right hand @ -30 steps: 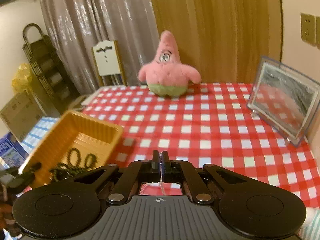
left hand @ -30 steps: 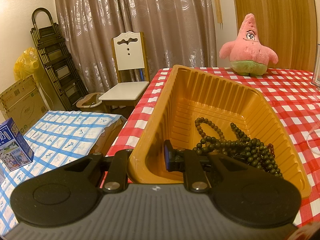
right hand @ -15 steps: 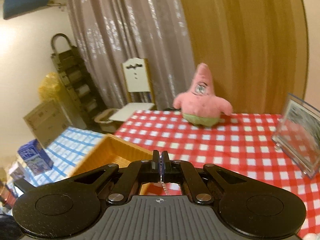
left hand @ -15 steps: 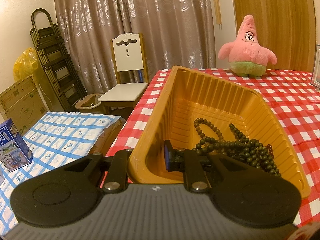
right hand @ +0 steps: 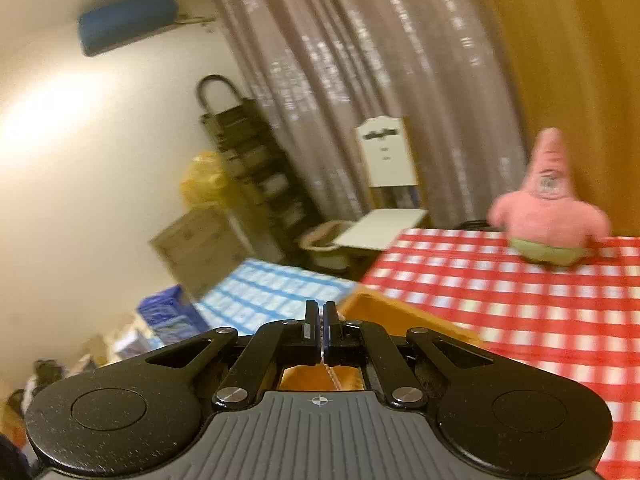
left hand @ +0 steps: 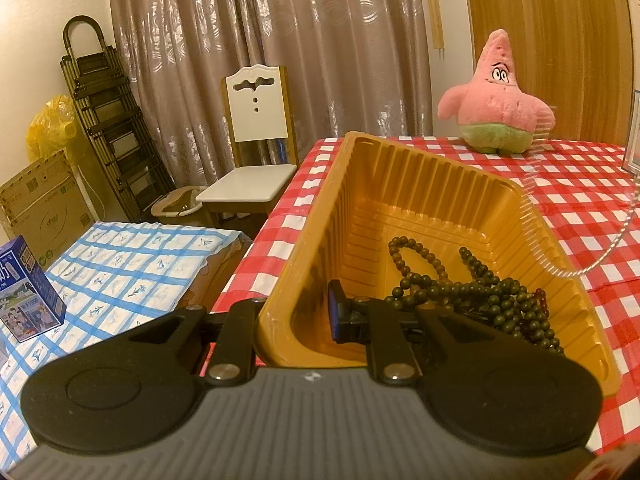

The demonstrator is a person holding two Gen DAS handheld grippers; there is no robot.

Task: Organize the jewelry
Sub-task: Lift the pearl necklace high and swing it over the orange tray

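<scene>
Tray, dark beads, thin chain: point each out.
tray (left hand: 404,184): left wrist view, far inner wall.
dark beads (left hand: 480,292): left wrist view, middle of pile.
thin chain (left hand: 612,244): left wrist view, hanging strand.

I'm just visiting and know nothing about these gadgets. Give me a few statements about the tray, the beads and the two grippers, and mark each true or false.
1. The left gripper is clamped on the wall of the orange tray. True.
2. The dark bead strings lie on the tablecloth beside the tray. False: they lie inside the tray.
3. The right gripper pinches a thin silvery chain. True.
4. The pink plush star sits inside the tray. False: it stands on the checked tablecloth behind the tray.
5. The right gripper's jaws are wide open. False: they are shut.
</scene>
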